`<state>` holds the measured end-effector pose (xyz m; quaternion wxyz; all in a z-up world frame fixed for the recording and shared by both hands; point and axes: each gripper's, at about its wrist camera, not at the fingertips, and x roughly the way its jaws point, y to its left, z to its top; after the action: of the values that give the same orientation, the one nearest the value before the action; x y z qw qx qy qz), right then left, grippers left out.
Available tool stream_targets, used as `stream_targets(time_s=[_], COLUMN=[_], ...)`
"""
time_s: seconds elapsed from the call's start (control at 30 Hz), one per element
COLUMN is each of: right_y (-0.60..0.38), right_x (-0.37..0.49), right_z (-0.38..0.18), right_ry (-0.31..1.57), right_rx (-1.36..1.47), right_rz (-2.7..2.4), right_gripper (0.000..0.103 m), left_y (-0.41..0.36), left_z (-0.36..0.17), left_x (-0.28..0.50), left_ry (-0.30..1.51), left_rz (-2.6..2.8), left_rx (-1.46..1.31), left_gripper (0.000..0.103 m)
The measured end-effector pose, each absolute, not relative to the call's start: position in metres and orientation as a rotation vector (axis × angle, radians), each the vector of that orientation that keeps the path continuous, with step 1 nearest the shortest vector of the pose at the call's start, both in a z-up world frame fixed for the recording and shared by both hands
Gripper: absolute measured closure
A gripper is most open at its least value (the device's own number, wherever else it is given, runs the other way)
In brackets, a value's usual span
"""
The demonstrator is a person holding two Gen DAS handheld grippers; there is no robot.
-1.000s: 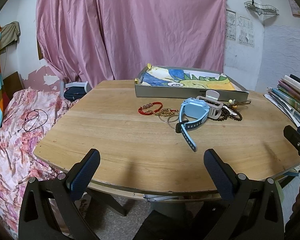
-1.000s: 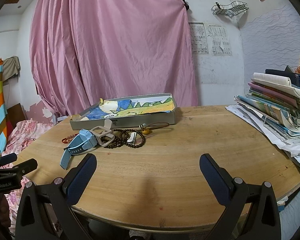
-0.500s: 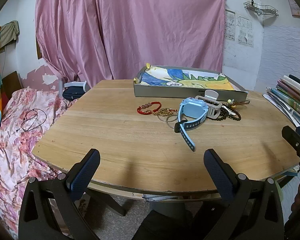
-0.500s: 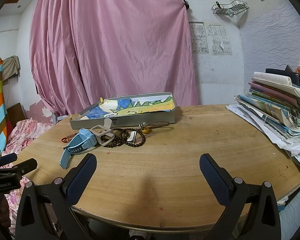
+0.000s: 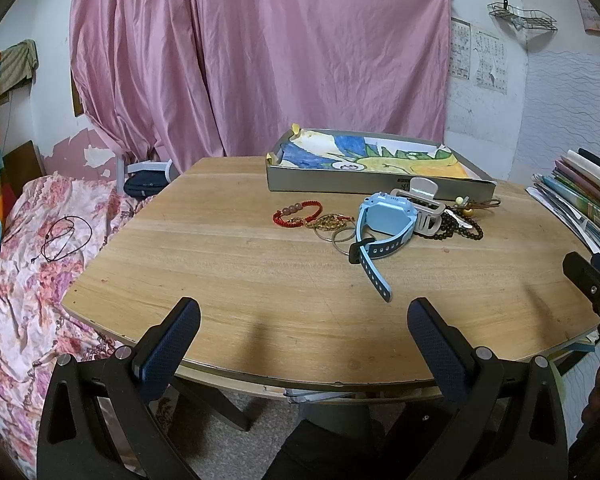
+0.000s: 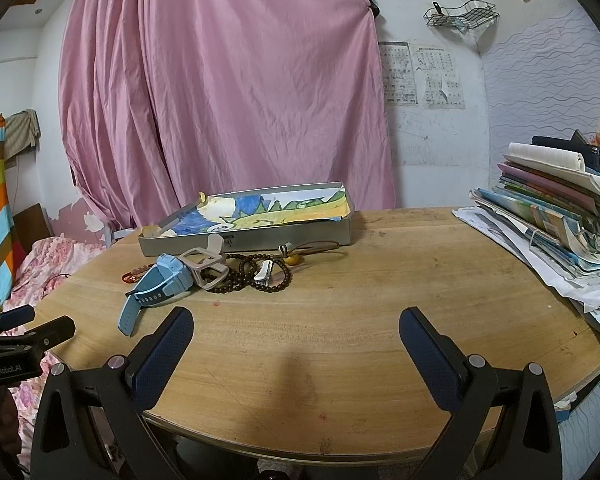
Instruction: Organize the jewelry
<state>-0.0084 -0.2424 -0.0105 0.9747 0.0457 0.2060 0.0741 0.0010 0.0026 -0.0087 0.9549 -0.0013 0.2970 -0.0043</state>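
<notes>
1. Wooden surface (image 5: 220, 264), pink curtain (image 6: 220, 100) behind.
2. Shallow grey tray (image 5: 380, 184) holds only a coloured drawing.
3. Jewelry lies just before the tray: blue plastic watch (image 5: 384, 226), red cord bracelet (image 5: 296, 214), dark bead strand (image 6: 260, 276).
4. Left gripper (image 5: 304, 320), right gripper (image 6: 296, 328): jaws spread, empty.

Wooden bench (image 5: 228, 264) with rounded edges. Resting on it: a shallow grey tray (image 5: 380, 182) lined with a coloured drawing at the far side; before it a blue watch (image 5: 384, 228), red bracelet (image 5: 296, 214), thin rings (image 5: 340, 236), beige clip (image 5: 422, 208) and dark bead strand (image 6: 276, 276); stacked books and papers (image 6: 556, 216) at right.
</notes>
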Motion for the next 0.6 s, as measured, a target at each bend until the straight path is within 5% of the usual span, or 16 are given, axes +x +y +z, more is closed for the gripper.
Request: stream_targets(time_s=[0.6], right_y=[-0.243], right_x=[0.004], right_z=[-0.026], right_ry=[0.448], right_rx=[0.083], right_rz=[0.147], right_gripper=[0.0], left_y=[0.003], left_z=[-0.016], left_x=[0.016], left_ry=[0.652], left_rz=[-0.021], left_rx=[-0.017], left_gripper=[0.001])
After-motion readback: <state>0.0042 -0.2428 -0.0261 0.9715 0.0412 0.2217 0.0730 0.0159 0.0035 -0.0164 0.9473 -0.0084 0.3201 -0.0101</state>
